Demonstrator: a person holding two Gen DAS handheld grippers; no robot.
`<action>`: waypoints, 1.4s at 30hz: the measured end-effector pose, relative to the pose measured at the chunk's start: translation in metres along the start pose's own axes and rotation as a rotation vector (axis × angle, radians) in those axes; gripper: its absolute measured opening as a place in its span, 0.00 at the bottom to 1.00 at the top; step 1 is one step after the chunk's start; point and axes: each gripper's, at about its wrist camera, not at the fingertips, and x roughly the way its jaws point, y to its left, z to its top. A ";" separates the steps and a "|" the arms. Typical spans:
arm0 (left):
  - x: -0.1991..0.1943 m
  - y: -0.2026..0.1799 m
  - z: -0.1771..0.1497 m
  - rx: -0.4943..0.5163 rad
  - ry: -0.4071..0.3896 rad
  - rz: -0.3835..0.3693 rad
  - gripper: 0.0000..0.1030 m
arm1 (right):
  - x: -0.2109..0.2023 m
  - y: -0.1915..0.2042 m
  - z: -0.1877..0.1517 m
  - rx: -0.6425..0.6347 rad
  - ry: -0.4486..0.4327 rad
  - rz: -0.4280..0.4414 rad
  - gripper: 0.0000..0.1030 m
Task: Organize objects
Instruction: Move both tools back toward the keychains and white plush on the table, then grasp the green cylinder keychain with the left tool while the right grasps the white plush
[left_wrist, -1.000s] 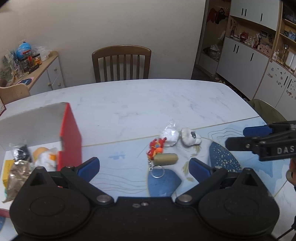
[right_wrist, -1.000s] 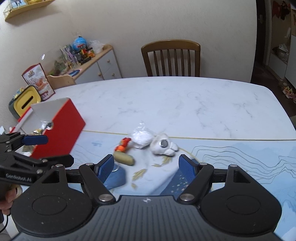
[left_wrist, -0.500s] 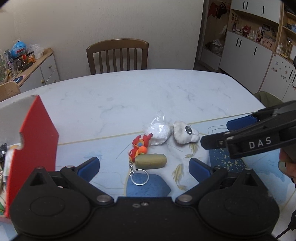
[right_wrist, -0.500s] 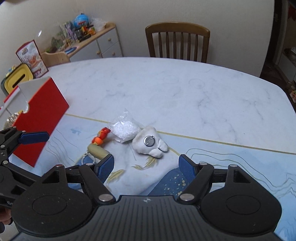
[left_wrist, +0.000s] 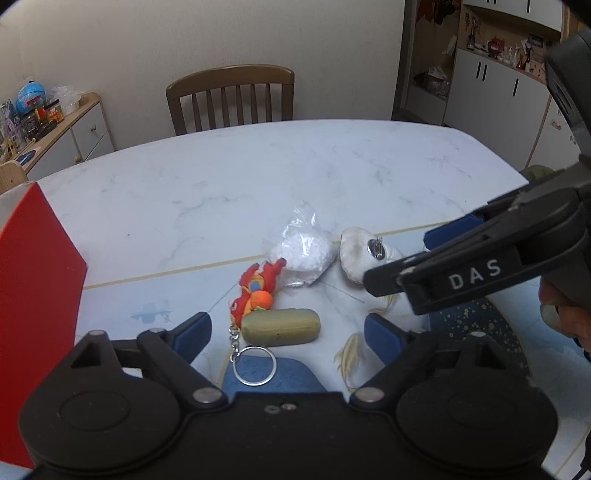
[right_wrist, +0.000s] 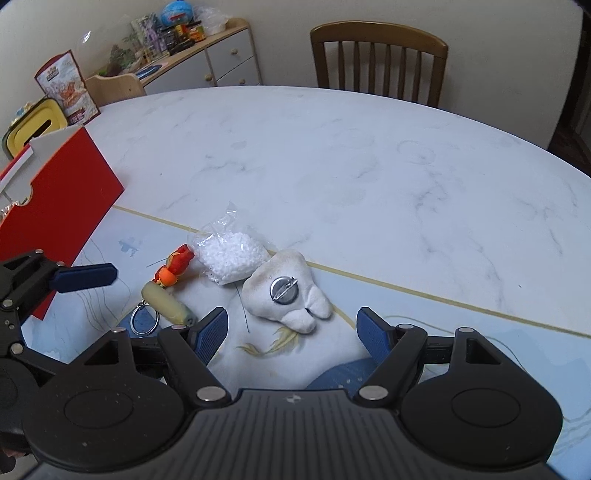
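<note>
STEP: approach, nothing gripped | LEFT: left gripper (left_wrist: 286, 330) fingers apart, aligned over keychain (left_wrist: 275, 317) | RIGHT: right gripper (right_wrist: 291, 330) fingers apart, framing tooth plush (right_wrist: 288, 293) | ITEMS: clustered on worktop (right_wrist: 332, 158) with bead bag (right_wrist: 231, 256) | TARGET: red box (right_wrist: 59, 195) at left, judged destination.

Left gripper (left_wrist: 286, 334) jaws spread, right gripper (right_wrist: 291, 332) jaws spread

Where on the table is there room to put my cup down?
The marble table is bare from the chair side down to the mat's gold edge. It is crowded near both claws: bead bag, tooth plush and red keychain bunch together, with the red box at left.
</note>
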 end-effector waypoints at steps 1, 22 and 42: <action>0.001 -0.001 0.000 -0.001 0.001 0.002 0.84 | 0.002 -0.001 0.001 -0.007 0.003 0.002 0.74; 0.020 -0.004 0.002 -0.032 0.066 0.055 0.52 | 0.025 0.006 0.010 -0.100 0.008 0.025 0.58; -0.005 0.004 0.007 -0.080 0.048 0.019 0.48 | -0.007 0.012 0.000 -0.075 -0.040 0.009 0.54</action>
